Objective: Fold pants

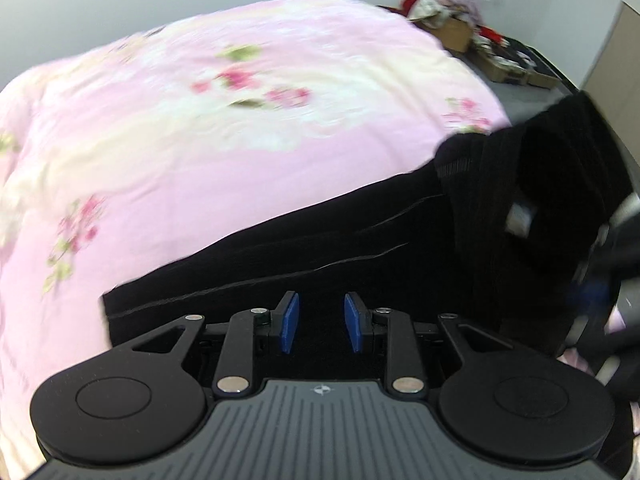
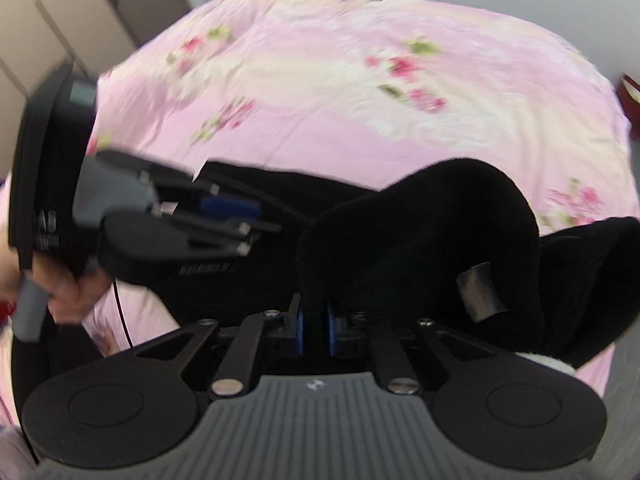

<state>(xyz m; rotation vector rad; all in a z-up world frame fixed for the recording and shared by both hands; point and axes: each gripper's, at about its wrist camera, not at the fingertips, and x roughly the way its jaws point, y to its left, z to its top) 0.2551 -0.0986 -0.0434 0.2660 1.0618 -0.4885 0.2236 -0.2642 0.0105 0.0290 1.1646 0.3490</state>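
Black pants (image 1: pixel 320 248) lie across the pink flowered bedspread (image 1: pixel 200 120). My left gripper (image 1: pixel 321 322) is open, its blue pads apart, hovering just over the leg fabric. My right gripper (image 2: pixel 315 330) is shut on the pants' waist end (image 2: pixel 420 240), which is lifted and bunched above the bed, with a grey label (image 2: pixel 478 292) showing inside. The left gripper also shows in the right wrist view (image 2: pixel 228 208), over the pants leg. The right gripper shows blurred at the right edge of the left wrist view (image 1: pixel 596 292).
Cardboard boxes with clothes (image 1: pixel 452 20) stand on the floor beyond the bed's far right corner. A wardrobe (image 2: pixel 60 20) stands at the left in the right wrist view. The bedspread (image 2: pixel 360 100) stretches far behind the pants.
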